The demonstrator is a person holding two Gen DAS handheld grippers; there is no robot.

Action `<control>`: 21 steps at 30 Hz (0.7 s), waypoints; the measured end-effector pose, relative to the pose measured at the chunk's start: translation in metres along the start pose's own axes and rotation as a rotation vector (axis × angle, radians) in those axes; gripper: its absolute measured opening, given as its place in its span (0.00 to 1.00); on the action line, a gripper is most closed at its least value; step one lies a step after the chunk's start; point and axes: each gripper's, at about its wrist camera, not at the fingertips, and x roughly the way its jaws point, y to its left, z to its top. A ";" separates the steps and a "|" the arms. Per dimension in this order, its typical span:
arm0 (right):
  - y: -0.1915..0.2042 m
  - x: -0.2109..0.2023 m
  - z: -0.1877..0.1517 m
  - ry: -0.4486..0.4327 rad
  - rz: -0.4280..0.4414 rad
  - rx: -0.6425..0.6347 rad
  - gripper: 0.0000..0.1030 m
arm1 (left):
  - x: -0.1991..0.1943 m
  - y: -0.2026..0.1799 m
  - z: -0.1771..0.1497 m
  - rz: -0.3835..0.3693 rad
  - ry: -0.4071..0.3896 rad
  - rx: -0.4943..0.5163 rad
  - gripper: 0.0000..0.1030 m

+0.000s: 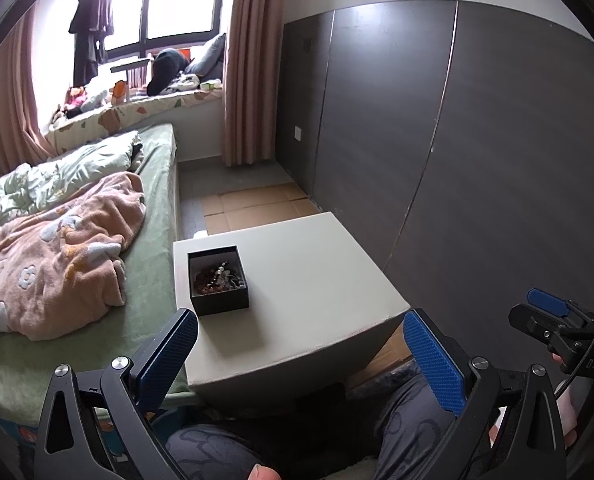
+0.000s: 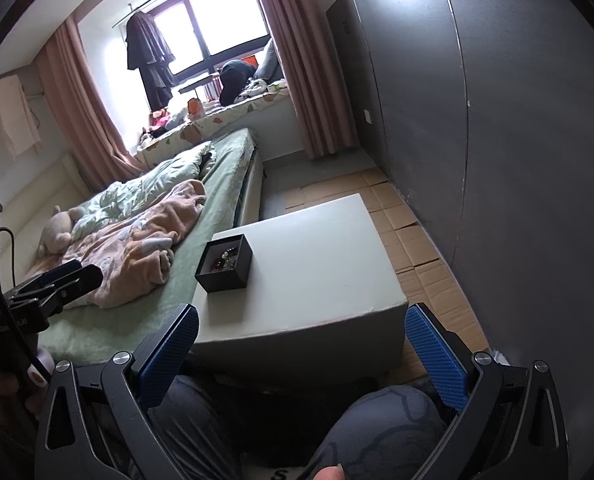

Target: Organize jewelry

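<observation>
- Nearest the cameras are the person's knees in grey patterned trousers, seen below both sets of tongs; the person appears to be seated at the worktop.
- The left tongs [image 1: 301, 354] hang just short of the worktop's near edge with their blue-padded fingers spread wide apart, holding nothing.
- The right tongs [image 2: 301, 346] sit at the same near edge, fingers likewise wide apart and empty. Each tool shows at the margin of the other's view, so the two are side by side.
- The worktop [image 1: 317, 280] is a pale, low, square block. Nothing is seen on it apart from one box.
- The box [image 1: 218, 280] is small, black and lidless, standing near the worktop's left edge, well clear of both tongs.
- Inside the box lies the jewelry [image 1: 217, 278]: a tangled heap of dark reddish beads with some pale, pearl-like ones. Single pieces cannot be told apart.
- Judged from this, all the visible jewelry is gathered in the box and none lies loose on the worktop, so the collecting looks done or nearly done. Whether sorting inside the box is still wanted cannot be told.
- To the left is a bed [image 1: 153, 240] with a green sheet and a rumpled pink blanket.
- Flattened cardboard covers the floor beyond the worktop; grey panels line the right-hand wall.
- Farthest off is a bright window with pink curtains and dark clothes hanging.
</observation>
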 end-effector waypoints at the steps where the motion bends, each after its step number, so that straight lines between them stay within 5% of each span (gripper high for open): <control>1: -0.001 0.000 0.000 0.001 -0.002 0.001 1.00 | 0.000 -0.001 0.000 -0.001 0.001 0.002 1.00; 21: -0.003 -0.001 0.001 -0.009 -0.015 0.008 1.00 | -0.002 -0.004 -0.002 0.008 -0.002 0.029 1.00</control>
